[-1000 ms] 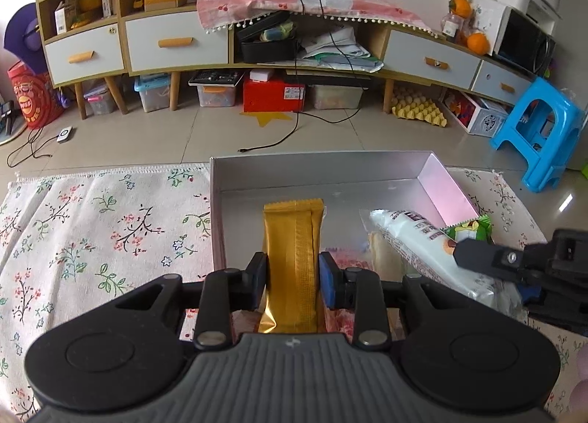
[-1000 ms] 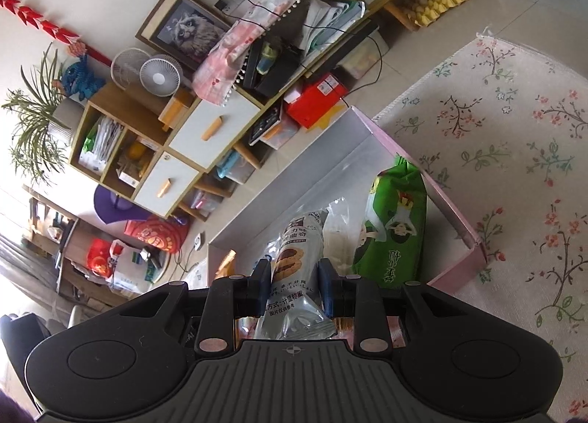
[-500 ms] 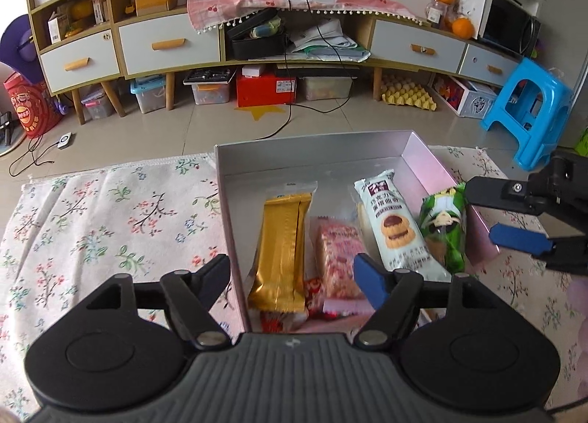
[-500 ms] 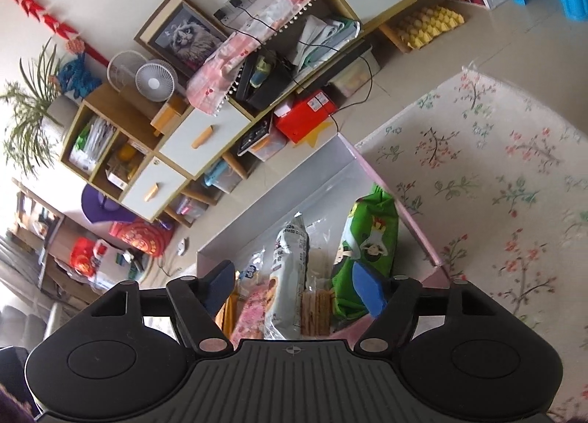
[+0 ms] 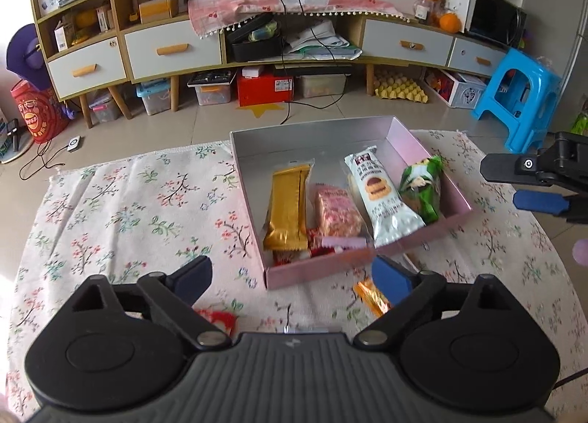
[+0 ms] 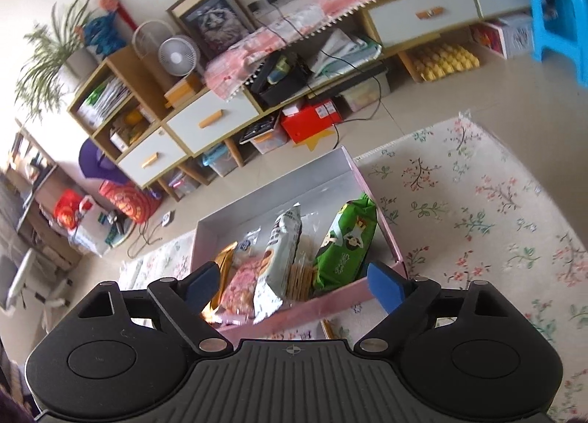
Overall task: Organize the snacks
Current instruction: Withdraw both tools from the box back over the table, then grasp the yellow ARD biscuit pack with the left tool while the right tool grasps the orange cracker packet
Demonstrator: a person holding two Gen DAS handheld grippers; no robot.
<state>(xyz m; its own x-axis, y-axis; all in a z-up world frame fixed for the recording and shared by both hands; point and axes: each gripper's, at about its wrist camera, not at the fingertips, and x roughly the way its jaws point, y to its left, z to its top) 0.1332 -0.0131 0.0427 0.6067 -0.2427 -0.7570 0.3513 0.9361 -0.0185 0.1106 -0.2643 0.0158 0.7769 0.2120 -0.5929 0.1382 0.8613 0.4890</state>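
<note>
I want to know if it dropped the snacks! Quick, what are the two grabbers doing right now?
Left gripper: open, holding nothing; its jaws have just been opening.
Right gripper: open, holding nothing; its jaws have just been opening too.

The box (image 5: 437, 217) looks like shiny card, silver inside. The gold pack (image 5: 287, 211) is shiny foil. The cloth (image 5: 121, 210) is soft.

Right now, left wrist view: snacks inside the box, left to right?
gold wafer pack → pink snack bar → white biscuit pack → green snack bag, all lying in the pink box.
</note>
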